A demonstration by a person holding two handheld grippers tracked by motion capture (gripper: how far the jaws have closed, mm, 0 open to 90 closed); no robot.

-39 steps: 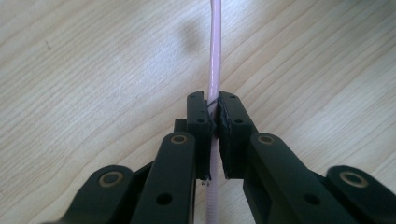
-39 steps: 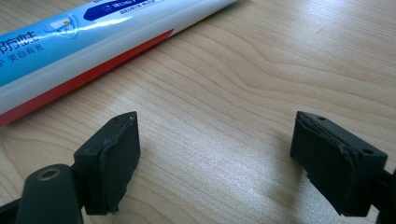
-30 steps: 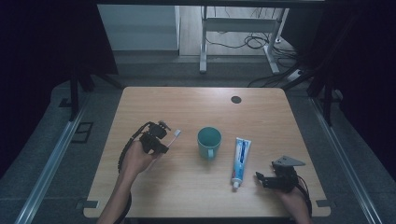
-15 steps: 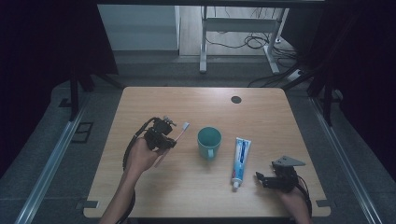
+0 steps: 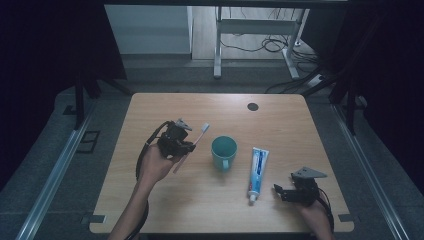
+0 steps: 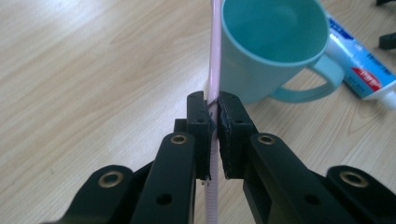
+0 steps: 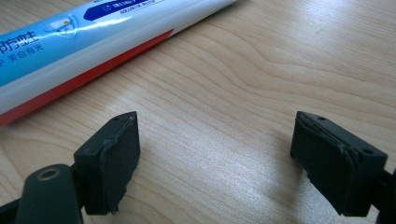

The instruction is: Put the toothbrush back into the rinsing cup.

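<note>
Place: a lab or recording room.
Table [image 5: 165,210]: plain wooden top, alone on grey floor.
Behind the left gripper [image 5: 175,140]: dark curtains, metal frame legs [image 5: 218,45], loose cables [image 5: 270,45].
Sides: floor rails [image 5: 55,170].

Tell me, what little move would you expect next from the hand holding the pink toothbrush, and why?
Probably carrying the toothbrush a bit further right until it hangs over the mug, then lowering it in. The left gripper is clamped on the pink handle, lifted off the table, and the teal mug stands upright and looks empty just beyond it. The right gripper rests open beside the toothpaste.
</note>
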